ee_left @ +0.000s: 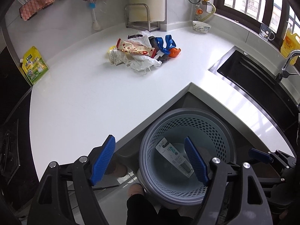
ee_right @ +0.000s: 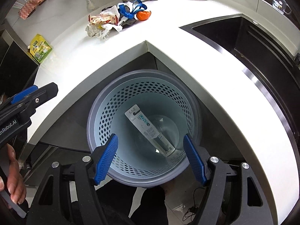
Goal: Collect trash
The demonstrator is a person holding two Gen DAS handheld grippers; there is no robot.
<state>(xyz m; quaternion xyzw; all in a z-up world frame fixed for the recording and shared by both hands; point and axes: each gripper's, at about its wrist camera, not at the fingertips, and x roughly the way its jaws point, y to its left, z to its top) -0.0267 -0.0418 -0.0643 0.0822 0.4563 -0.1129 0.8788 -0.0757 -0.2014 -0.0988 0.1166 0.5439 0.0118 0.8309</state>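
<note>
A heap of trash point(ee_left: 142, 52) lies on the white counter point(ee_left: 84, 97): a red and cream snack wrapper, crumpled white plastic, a blue ribbon and an orange peel. It also shows at the back in the right wrist view point(ee_right: 114, 22). A grey perforated bin point(ee_left: 187, 112) point(ee_right: 142, 75) stands on the floor in the counter's inner corner. Inside it lies a long white card package point(ee_left: 174, 156) point(ee_right: 148, 129). My left gripper point(ee_left: 149, 140) hangs open above the bin's left rim. My right gripper point(ee_right: 151, 136) is open over the bin's near side. Neither holds anything.
A black sink point(ee_left: 253, 75) with a faucet point(ee_left: 288, 60) is set in the counter at the right. A bowl point(ee_left: 201, 27), a metal rack point(ee_left: 138, 16) and a yellow pouch point(ee_left: 34, 65) stand along the back. A person's hand point(ee_right: 13, 168) holds the left gripper.
</note>
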